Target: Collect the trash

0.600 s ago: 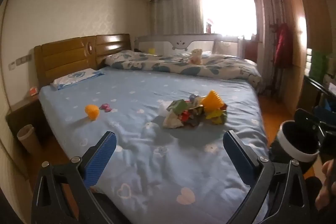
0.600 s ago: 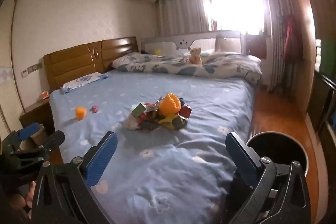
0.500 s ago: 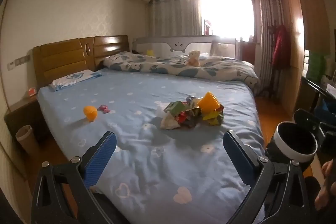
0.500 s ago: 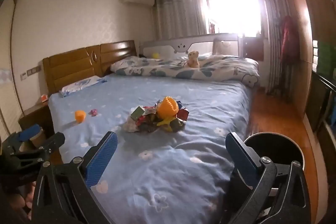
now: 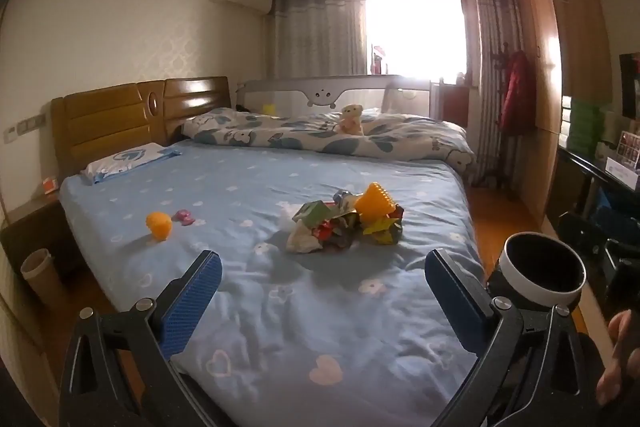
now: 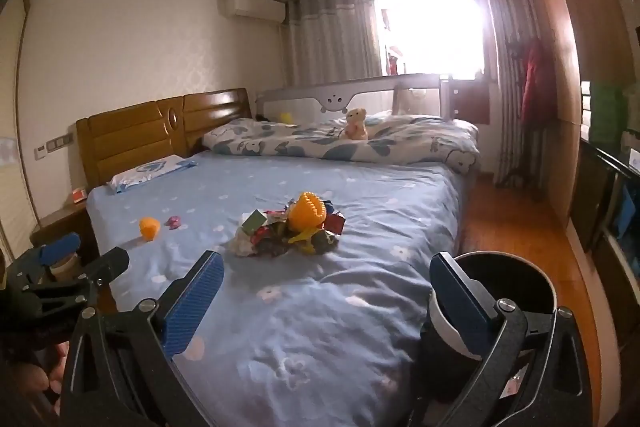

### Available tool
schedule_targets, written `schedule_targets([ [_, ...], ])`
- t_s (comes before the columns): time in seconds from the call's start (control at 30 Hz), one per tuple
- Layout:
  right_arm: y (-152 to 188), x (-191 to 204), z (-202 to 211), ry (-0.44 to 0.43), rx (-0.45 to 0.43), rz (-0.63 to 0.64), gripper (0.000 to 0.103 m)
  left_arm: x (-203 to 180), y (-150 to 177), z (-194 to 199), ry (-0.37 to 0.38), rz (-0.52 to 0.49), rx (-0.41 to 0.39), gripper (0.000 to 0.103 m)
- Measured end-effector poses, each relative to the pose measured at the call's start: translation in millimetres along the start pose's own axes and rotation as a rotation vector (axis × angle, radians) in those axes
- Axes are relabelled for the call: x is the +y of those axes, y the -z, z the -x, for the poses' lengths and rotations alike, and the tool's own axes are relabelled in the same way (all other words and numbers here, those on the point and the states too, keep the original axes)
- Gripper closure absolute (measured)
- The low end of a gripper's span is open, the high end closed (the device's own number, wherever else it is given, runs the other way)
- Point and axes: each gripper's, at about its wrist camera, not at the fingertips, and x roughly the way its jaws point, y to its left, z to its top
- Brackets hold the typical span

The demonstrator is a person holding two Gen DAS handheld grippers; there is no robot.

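Observation:
A heap of crumpled wrappers and scraps (image 5: 338,229) (image 6: 286,233) lies in the middle of the blue bed sheet, with an orange spiky toy (image 5: 374,203) (image 6: 306,210) on top. A black bin with a white rim (image 5: 542,273) (image 6: 506,287) stands on the floor at the bed's right side. My left gripper (image 5: 322,287) is open over the near end of the bed, well short of the heap. My right gripper (image 6: 326,293) is open too, nothing between its fingers; its right finger (image 6: 460,307) overlaps the bin. The left gripper also shows at the lower left (image 6: 76,259).
A small orange ball (image 5: 159,225) (image 6: 149,227) and a pink scrap (image 5: 183,216) lie left of the heap. A folded quilt (image 5: 332,137) with a teddy bear (image 5: 351,119) is at the far side. Nightstand (image 5: 32,223) and brown tube bin (image 5: 38,273) left; wardrobe (image 5: 564,99) right.
Both grippers have tilted or drawn back slightly, so the heap and bed sit a little higher and farther in both views. Both stay wide open.

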Motion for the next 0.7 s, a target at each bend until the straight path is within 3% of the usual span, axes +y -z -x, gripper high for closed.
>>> schedule_targets([
  [0.7,-1.0,2.4,-3.5,-0.025,0.026,0.006,0.000,5.3,6.7,-6.5,0.001,-0.001,-0.002,0.001],
])
